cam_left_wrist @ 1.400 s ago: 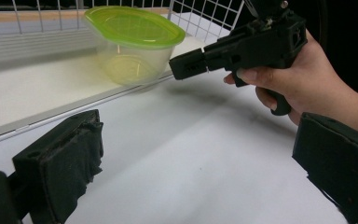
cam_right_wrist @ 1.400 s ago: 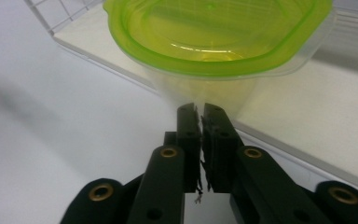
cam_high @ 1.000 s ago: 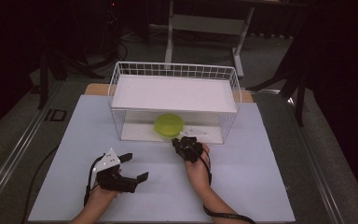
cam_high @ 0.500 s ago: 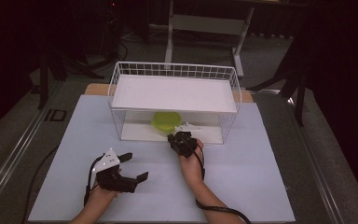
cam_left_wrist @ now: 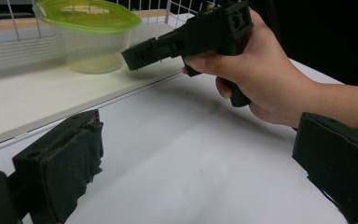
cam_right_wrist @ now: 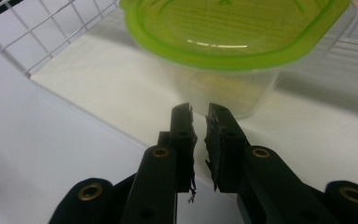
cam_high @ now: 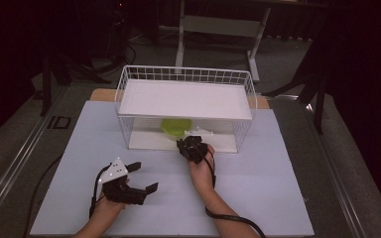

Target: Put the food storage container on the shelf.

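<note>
Room: dark floor and stand legs behind a pale sheet-covered table [cam_high: 278, 173]
Basket: white wire basket [cam_high: 186, 79] at the table's far middle, with a white shelf [cam_high: 186, 99] across its top and its near side open
Tub: clear tub with a green lid [cam_high: 175, 126] standing upright on the basket's floor, under the shelf – left of centre
Right gripper [cam_high: 191, 148]: at the basket's open front, pointed at the tub and just short of it; jaws nearly together, holding nothing
Left gripper [cam_high: 141, 177]: low over the table's near left, well apart from the basket – jaws wide apart, nothing between them
</note>
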`<state>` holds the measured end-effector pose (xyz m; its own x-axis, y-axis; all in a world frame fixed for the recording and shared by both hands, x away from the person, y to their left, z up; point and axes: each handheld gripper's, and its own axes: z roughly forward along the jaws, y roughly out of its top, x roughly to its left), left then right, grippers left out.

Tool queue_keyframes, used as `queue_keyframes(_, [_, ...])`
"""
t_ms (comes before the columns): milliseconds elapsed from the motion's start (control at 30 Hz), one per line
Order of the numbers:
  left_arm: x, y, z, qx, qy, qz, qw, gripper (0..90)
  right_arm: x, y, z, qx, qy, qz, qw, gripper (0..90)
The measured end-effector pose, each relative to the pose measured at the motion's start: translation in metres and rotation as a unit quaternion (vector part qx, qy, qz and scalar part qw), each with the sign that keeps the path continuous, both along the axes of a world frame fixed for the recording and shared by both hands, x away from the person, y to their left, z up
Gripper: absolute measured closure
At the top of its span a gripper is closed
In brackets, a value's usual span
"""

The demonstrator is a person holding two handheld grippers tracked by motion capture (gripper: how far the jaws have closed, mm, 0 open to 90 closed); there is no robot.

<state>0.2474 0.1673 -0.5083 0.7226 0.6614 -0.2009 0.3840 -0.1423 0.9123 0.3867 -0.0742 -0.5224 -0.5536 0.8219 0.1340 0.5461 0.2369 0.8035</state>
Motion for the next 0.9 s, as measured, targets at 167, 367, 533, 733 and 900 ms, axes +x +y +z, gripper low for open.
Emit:
queue_keyframes(167, [0.001,0.000,0.000,-0.001,0.004,0.002,1.0000,2.6,-0.010,-0.006,0.001,-0.001,-0.007,0.005,1.0000,75.6])
queue_keyframes(367, [-0.001,-0.002,0.002,0.000,-0.001,0.003,1.0000,2.6,-0.024,-0.012,0.001,-0.001,-0.001,0.019,0.9998,67.7])
queue_keyframes(533, [-0.002,-0.002,0.003,-0.002,0.001,0.000,1.0000,2.6,-0.035,-0.019,0.002,0.005,0.000,0.023,0.9997,60.4])
queue_keyframes(733, [-0.002,-0.003,0.004,-0.003,0.001,-0.004,1.0000,2.6,-0.046,-0.025,0.010,0.002,-0.019,0.034,0.9992,44.2])
queue_keyframes(900, [-0.003,-0.004,0.005,0.000,0.003,-0.006,1.0000,2.6,-0.052,-0.031,0.016,0.005,-0.029,0.043,0.9986,31.8])
